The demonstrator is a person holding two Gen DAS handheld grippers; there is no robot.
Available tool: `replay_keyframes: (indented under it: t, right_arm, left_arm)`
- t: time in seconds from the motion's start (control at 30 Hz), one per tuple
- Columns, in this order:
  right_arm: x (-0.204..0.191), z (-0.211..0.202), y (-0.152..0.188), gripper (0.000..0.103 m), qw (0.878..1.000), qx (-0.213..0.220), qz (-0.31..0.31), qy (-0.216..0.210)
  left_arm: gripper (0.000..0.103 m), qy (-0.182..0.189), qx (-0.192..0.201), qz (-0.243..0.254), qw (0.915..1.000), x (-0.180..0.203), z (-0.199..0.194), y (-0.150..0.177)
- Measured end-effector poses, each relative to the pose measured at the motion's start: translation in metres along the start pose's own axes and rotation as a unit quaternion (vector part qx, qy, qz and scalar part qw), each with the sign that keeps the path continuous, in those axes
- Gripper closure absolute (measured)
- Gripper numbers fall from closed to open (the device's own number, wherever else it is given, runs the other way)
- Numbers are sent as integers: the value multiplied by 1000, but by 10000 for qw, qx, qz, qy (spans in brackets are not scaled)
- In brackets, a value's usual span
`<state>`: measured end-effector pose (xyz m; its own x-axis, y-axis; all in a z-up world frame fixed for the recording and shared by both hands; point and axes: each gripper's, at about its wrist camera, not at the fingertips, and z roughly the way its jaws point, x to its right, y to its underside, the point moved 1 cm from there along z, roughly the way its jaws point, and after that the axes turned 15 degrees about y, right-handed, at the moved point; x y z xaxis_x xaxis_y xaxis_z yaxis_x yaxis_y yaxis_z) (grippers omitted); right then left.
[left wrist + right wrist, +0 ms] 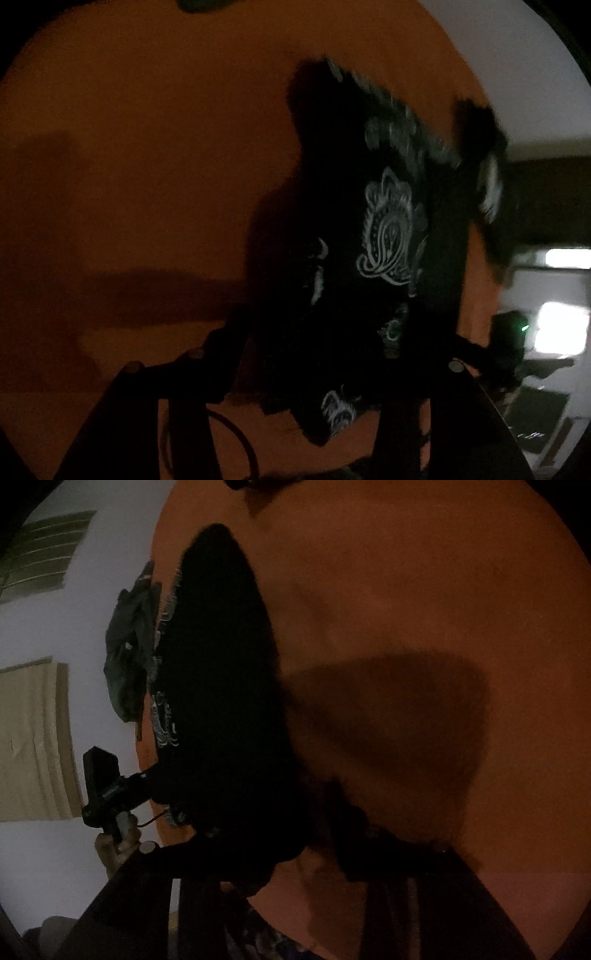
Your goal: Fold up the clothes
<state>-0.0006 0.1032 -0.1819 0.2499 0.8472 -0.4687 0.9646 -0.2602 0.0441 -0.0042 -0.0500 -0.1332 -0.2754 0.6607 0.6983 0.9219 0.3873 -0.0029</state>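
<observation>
Down at the bottom of the left wrist view, the left gripper (314, 354) had its two dark fingers standing apart, with the black paisley cloth (369, 229) lying between and beyond them; whether the pads pressed on the fabric could not be told in the dim, blurred picture. In the right wrist view, the right gripper (314, 853) likewise showed its fingers spread, the black cloth bunched over the left finger and reaching the gap, and its grip could not be judged either. The cloth lay spread on the orange table (147, 166), its white paisley print facing up in the left view, near the table's right edge. From the right view it ran as a dark band along the table's left edge. Beside that edge lay a second, grey-blue garment (129, 657), partly overhanging. Further out, a hand (118, 845) held the other gripper's handle.
</observation>
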Motion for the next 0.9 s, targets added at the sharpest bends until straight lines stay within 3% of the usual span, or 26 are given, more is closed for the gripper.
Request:
replay_keyframes:
  t: [0.13,0.2,0.27,0.3,0.37,0.4,0.47,0.53,0.57,0.67,0.7,0.73,0.77,0.8,0.9]
  right_arm:
    - [-15,-37,16,62,9885,1029,-708,852]
    - [-31,-48,30,63,9788,1401,-1252,819]
    - [-65,-50,49,74,9650,1768,-1798,714]
    - [-84,-51,58,74,9565,1953,-2064,665]
    - [-115,-45,75,74,9428,2078,-2559,501]
    - [-131,-33,86,73,9369,1918,-2874,524]
    - [-154,-7,105,69,9198,1711,-3414,908]
    - [-170,19,133,69,8730,1847,-4220,1603]
    - [-174,29,145,69,8424,1994,-4586,2005]
    - [-176,59,179,69,7232,2503,-5591,3191]
    - [-173,65,185,70,6972,2610,-5748,3396]
    - [-171,68,188,90,6841,2678,-5836,3460]
    - [-168,68,188,101,6778,2785,-5836,3499]
    - [-166,63,189,101,6736,2948,-5805,3498]
    - [-160,42,198,101,6682,3248,-5857,3240]
  left_arm:
    - [51,-76,314,49,9995,-7,-28,0]
    - [51,6,121,91,9999,-10,-21,5]
    - [51,92,-193,292,9993,-1,1,19]
    - [51,93,-324,408,9986,4,9,29]
    - [51,109,-536,571,9969,12,21,50]
    - [51,151,-616,594,9962,14,26,61]
    - [51,331,-712,481,9957,12,29,78]
    - [51,415,-671,320,9964,7,32,87]
    - [51,426,-641,271,9967,4,34,88]
    - [52,500,-451,21,9977,-2,38,84]
    - [52,517,-407,-70,9978,-2,41,83]
    - [60,514,-367,-160,9979,-2,42,82]
    - [67,464,-327,-256,9981,-4,41,81]
    - [75,441,-310,-351,9979,-8,39,82]
    - [76,438,-279,-529,9972,-20,26,84]
